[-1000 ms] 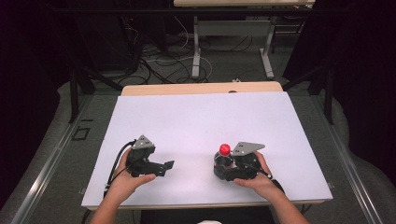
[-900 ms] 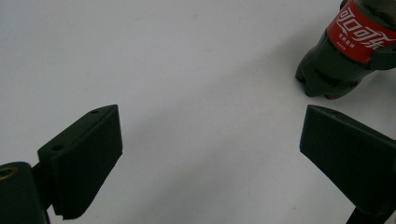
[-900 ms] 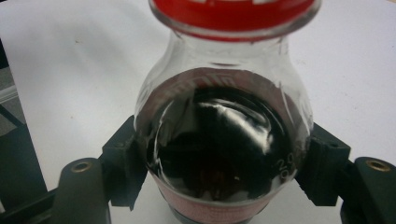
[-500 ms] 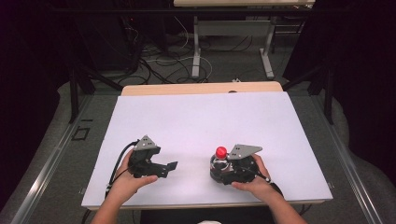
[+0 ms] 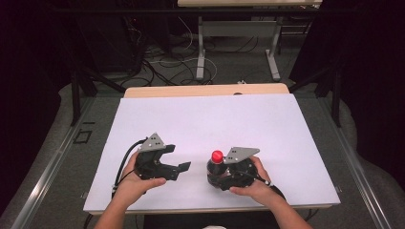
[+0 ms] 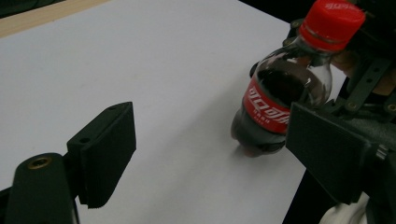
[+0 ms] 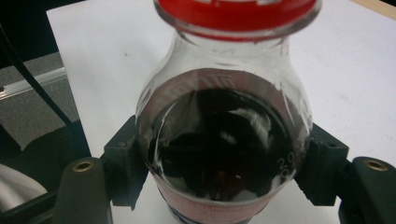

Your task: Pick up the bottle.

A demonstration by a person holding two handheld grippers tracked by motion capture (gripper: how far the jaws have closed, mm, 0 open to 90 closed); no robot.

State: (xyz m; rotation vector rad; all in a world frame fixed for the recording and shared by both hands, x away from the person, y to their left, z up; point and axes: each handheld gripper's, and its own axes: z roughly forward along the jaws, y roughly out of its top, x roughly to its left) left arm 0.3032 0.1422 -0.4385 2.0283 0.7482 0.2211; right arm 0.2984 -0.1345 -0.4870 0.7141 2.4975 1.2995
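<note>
A small cola bottle (image 5: 216,164) with a red cap (image 5: 218,156) and red label stands near the table's front edge, right of centre. My right gripper (image 5: 214,172) is shut on its body; in the right gripper view both pads (image 7: 123,163) press the sides of the bottle (image 7: 224,140). My left gripper (image 5: 177,158) hovers a little to the bottle's left and points at it. Its jaws have just been closing but stand open with nothing between them. In the left gripper view the bottle (image 6: 275,98) lies beyond the right pad (image 6: 327,154).
A white sheet (image 5: 210,119) covers the table, with a wooden strip (image 5: 205,90) along its far edge. Beyond the table are cables and the metal legs (image 5: 200,47) of another table on the floor.
The right gripper has carried the bottle a little to the left. The left gripper has shifted slightly to the right and upward, and its jaws have narrowed somewhat.
</note>
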